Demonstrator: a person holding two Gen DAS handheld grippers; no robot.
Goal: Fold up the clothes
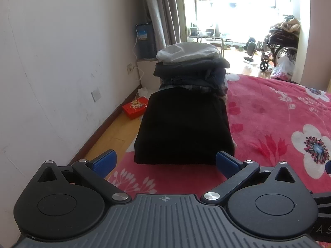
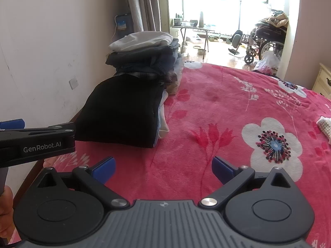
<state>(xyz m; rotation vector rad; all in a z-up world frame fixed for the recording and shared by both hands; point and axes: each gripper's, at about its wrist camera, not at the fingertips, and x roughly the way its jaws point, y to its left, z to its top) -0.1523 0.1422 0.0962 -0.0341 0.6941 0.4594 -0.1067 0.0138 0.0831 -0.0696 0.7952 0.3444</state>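
Across the bed (image 2: 217, 107), a red blanket printed with white flowers lay flat, bare over most of its width. Along the bed's left edge, next to the wall (image 1: 51, 62), stood the clothes. Farthest off was a tall stack (image 1: 192, 68) of folded garments, dark ones below and a pale grey one on top. Just in front of it, touching its base, lay a black folded garment (image 1: 184, 128), squared off and resting flat on the blanket, with lighter cloth showing under its right side in the right wrist view. Beyond the bed, a wheelchair (image 2: 262, 41) piled with clothes stood in the bright room past the doorway. On the floor by the wall sat a red box (image 1: 134, 108).

The left gripper (image 1: 165, 161) hovered low over the blanket just short of the black garment, jaws spread wide and holding nothing. The right gripper (image 2: 163, 168) hung beside it over bare blanket, jaws equally wide and empty. A hand (image 2: 5, 212) showed at the left edge.
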